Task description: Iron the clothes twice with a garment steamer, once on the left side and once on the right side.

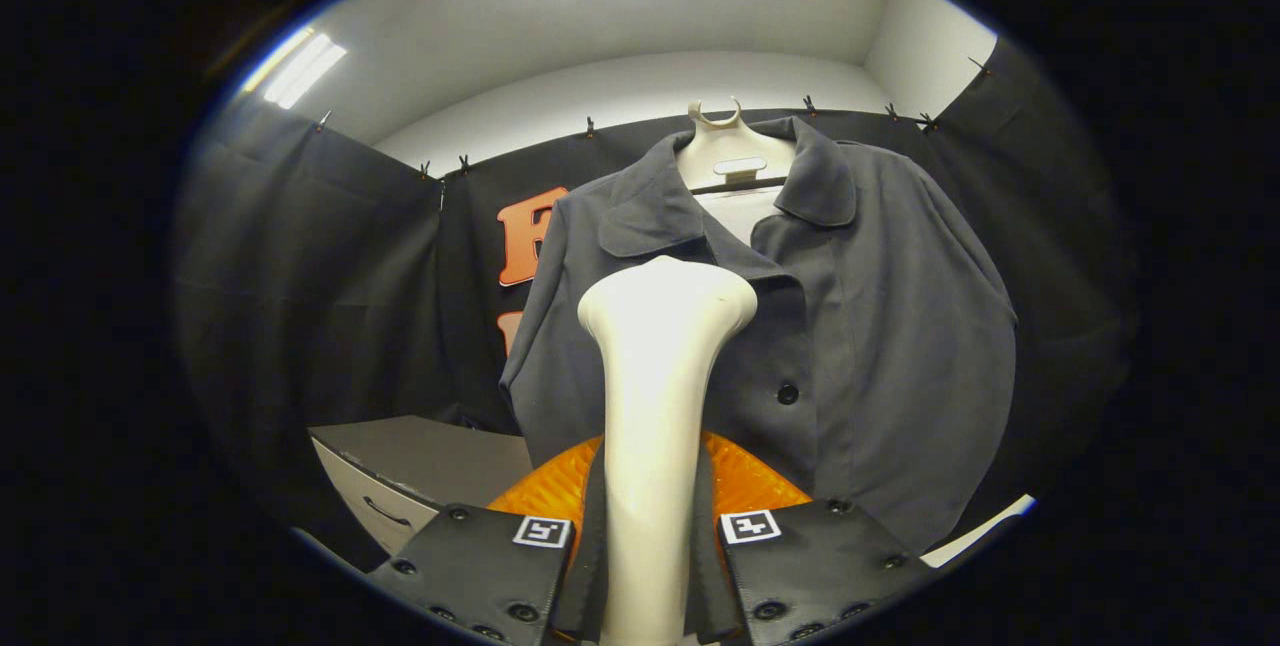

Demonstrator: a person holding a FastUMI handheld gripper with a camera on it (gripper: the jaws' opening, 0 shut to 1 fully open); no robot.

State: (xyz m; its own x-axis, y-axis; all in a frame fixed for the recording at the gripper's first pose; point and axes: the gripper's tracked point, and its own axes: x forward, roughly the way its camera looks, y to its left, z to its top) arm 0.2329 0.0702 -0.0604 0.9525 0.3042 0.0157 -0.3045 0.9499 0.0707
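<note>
Where the steamer (655, 396) rises between the two fingers (480, 566), its cream handle stands upright and fills the gap, so the gripper (648, 566) is clenched on the steamer, with both black finger plates pressed against the handle's sides. The steamer's rounded head sits just in front of the shirt (800, 326), level with its upper chest and left of the button line; whether the head touches the cloth cannot be told. An orange ribbed part (745, 481) shows low behind the handle, just beyond the fingers.

The shirt is dark grey, collared and buttoned, and hangs from a cream hanger (728, 151) against the black cloth wall (320, 276). Its collar lies open, with a pale panel showing at the neck. One black button (787, 393) is plain beside the steamer head; another sits lower, near the hem. The fabric falls in long, soft folds, with the sleeve on the far side draping down past the hem line.

Open room lies on the side of the shirt opposite that sleeve, between its edge and the wall. Low on that side stands a grey cabinet (420, 471) with a drawer handle, its corner close to the shirt's lower edge. A white edge (975, 531) shows below the draped sleeve
</note>
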